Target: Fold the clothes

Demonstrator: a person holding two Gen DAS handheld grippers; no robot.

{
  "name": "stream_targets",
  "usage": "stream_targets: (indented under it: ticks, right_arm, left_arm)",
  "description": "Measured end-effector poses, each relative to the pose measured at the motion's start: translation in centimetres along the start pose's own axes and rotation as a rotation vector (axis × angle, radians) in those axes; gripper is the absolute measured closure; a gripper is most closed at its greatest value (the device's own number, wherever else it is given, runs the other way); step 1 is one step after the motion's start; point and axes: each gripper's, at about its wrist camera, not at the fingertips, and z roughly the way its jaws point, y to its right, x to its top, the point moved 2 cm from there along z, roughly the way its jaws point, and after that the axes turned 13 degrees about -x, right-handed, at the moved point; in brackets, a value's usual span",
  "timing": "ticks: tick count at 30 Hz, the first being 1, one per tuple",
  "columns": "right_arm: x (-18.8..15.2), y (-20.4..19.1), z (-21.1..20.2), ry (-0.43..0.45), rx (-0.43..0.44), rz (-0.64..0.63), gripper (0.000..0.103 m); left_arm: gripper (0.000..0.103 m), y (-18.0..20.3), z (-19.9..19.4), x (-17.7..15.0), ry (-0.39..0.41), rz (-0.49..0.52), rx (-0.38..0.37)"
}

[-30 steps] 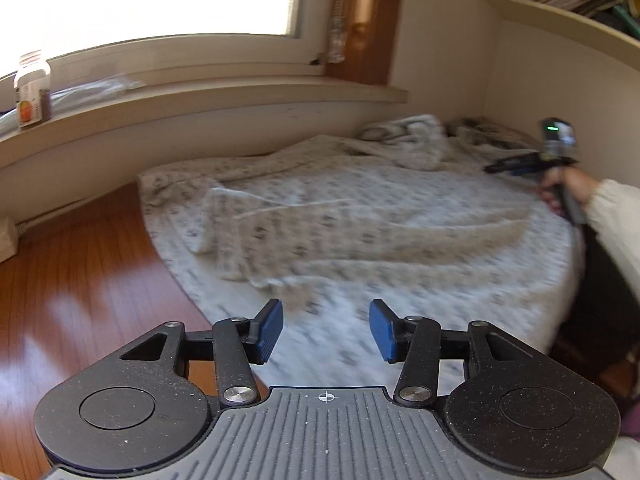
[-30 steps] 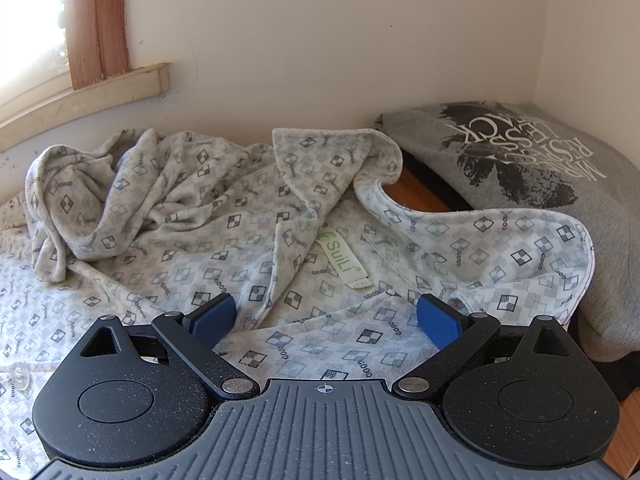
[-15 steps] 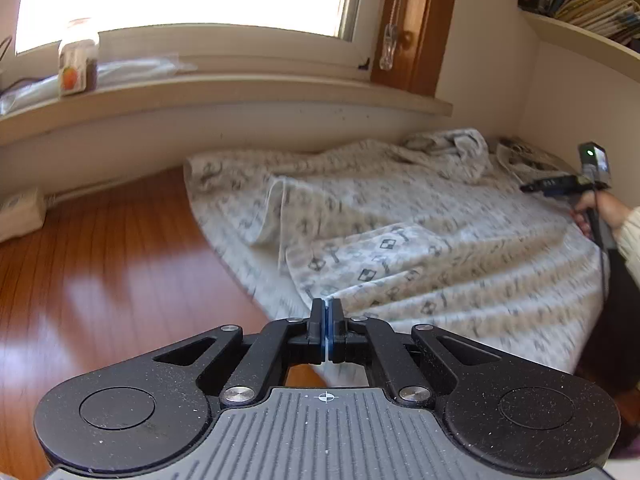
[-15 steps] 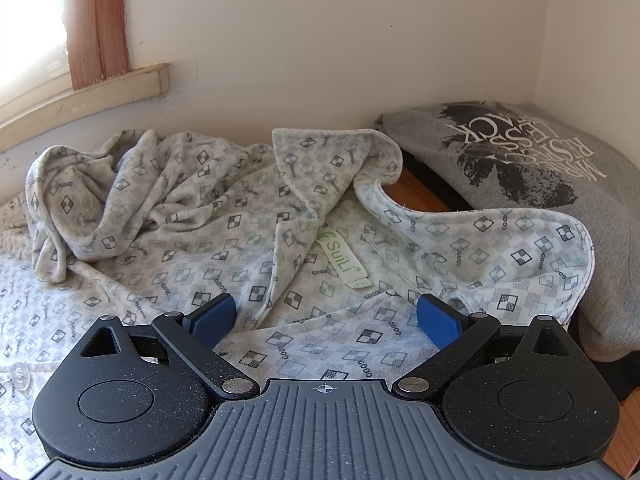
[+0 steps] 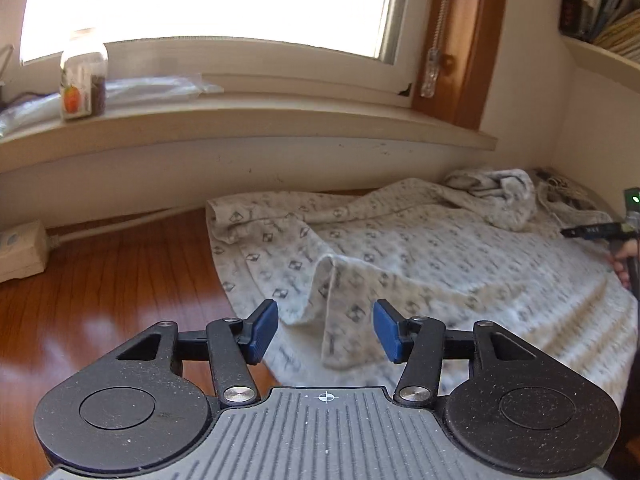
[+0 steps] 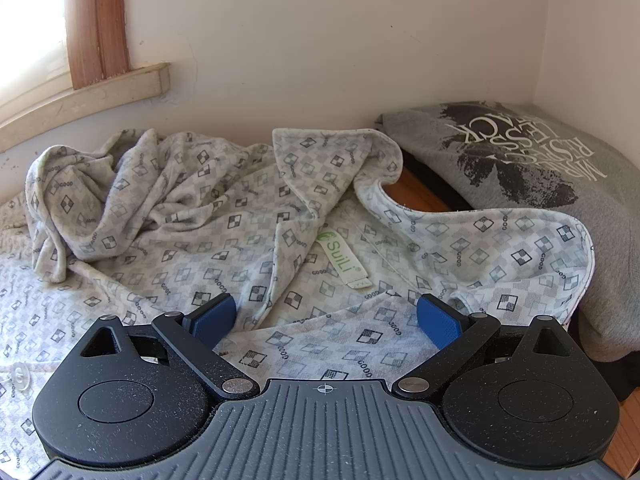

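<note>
Garment: a pale patterned pyjama top (image 5: 420,256), printed with small checked diamonds, lies spread over a wooden floor (image 5: 112,280) below a window sill (image 5: 248,124); in the right wrist view the same pyjama top (image 6: 224,240) fills the foreground.
Fold: a raised ridge of cloth (image 5: 324,292) stands up near the hem, just ahead of the left gripper.
Collar area: open, with a white neck label (image 6: 342,258) printed in green; a button (image 6: 19,374) shows at the lower left edge.
Sleeve: bunched into a crumpled heap (image 6: 92,196) towards the wall.
Left gripper (image 5: 325,332): fingers set wide apart, holding nothing, poised over the near hem with the cloth ridge between them.
Right gripper (image 6: 325,318): fingers spread wide, empty, low over the cloth just below the collar; whether they touch it cannot be told.
Second garment: a grey printed sweatshirt (image 6: 560,184) lies beside the collar, in the corner, its edge under the pyjama top's shoulder.
Sill items: a jar (image 5: 83,80) and a clear plastic bag (image 5: 152,90).
Wall side: a white box (image 5: 20,250) on the floor by the skirting.
Shelf: books (image 5: 600,4) at upper right.
</note>
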Motion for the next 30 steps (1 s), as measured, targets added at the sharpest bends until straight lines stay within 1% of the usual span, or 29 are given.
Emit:
stream_targets:
  ticks: [2, 3, 4, 5, 6, 8, 10, 12, 13, 15, 16, 17, 19, 21, 22, 23, 25, 27, 30]
  right_arm:
    - [0.0, 0.0, 0.0, 0.0, 0.0, 0.0, 0.006]
    - [0.0, 0.0, 0.0, 0.0, 0.0, 0.001, 0.006]
    - [0.0, -0.1, 0.0, 0.0, 0.0, 0.001, 0.006]
    - [0.0, -0.1, 0.0, 0.0, 0.0, 0.001, 0.006]
    - [0.0, -0.1, 0.0, 0.0, 0.0, 0.001, 0.006]
    - [0.0, -0.2, 0.0, 0.0, 0.0, 0.001, 0.006]
    - [-0.1, -0.3, -0.1, 0.0, 0.0, -0.001, 0.006]
    - [-0.1, -0.5, -0.2, 0.0, -0.001, -0.003, 0.006]
    - [-0.1, -0.6, -0.2, 0.0, -0.001, -0.004, 0.006]
    - [-0.2, -0.8, -0.3, 0.0, -0.001, -0.006, 0.006]
    - [-0.2, -0.8, -0.3, 0.0, -0.001, -0.007, 0.006]
    - [-0.2, -1.0, -0.4, 0.0, -0.001, -0.007, 0.006]
    - [-0.2, -1.0, -0.4, 0.0, -0.001, -0.008, 0.006]
    - [-0.2, -1.2, -0.4, 0.0, -0.001, -0.008, 0.006]
    - [-0.2, -1.4, -0.4, 0.0, 0.0, -0.008, 0.006]
    - [-0.2, -1.5, -0.5, 0.0, 0.001, -0.007, 0.006]
    - [-0.2, -1.7, -0.5, -0.001, 0.003, -0.005, 0.006]
    - [-0.2, -2.0, -0.5, -0.001, 0.004, -0.005, 0.006]
    - [-0.2, -2.1, -0.6, -0.002, 0.005, -0.003, 0.006]
  left_arm:
    - [0.048, -0.3, 1.3, 0.1, -0.023, -0.021, -0.028]
    - [0.053, -0.3, 1.6, 0.1, -0.024, -0.012, -0.034]
    - [0.085, -0.4, 1.7, 0.0, -0.028, -0.008, -0.036]
    - [0.099, -0.5, 1.7, -0.2, -0.039, -0.015, -0.042]
    - [0.099, -0.7, 1.4, -0.3, -0.045, -0.018, -0.036]
    - [0.1, -1.1, 0.4, -0.9, -0.055, 0.007, -0.018]
    - [0.099, -1.8, -0.9, -1.4, -0.058, -0.01, -0.025]
    - [0.098, -2.2, -1.7, -1.5, -0.057, -0.018, -0.008]
    - [0.094, -2.2, -2.1, -1.4, -0.053, -0.018, 0.006]
    - [0.087, -1.8, -2.7, -0.6, -0.021, 0.015, 0.068]
    - [0.071, -1.4, -2.9, 0.1, 0.005, 0.035, 0.092]
    - [0.055, -0.9, -3.0, 0.7, 0.027, 0.052, 0.095]
    - [0.039, 0.3, -2.5, 2.0, 0.061, 0.08, 0.064]
    - [0.034, 2.0, -1.2, 3.3, 0.075, 0.114, 0.024]
    - [0.028, 2.8, -0.2, 3.8, 0.076, 0.13, 0.002]
    - [0.025, 3.7, 1.1, 4.2, 0.071, 0.147, -0.017]
    - [0.025, 5.6, 3.8, 5.1, 0.061, 0.182, -0.054]
    - [0.022, 7.5, 6.4, 5.9, 0.051, 0.216, -0.09]
    - [0.017, 10.4, 10.5, 6.5, 0.036, 0.235, -0.129]
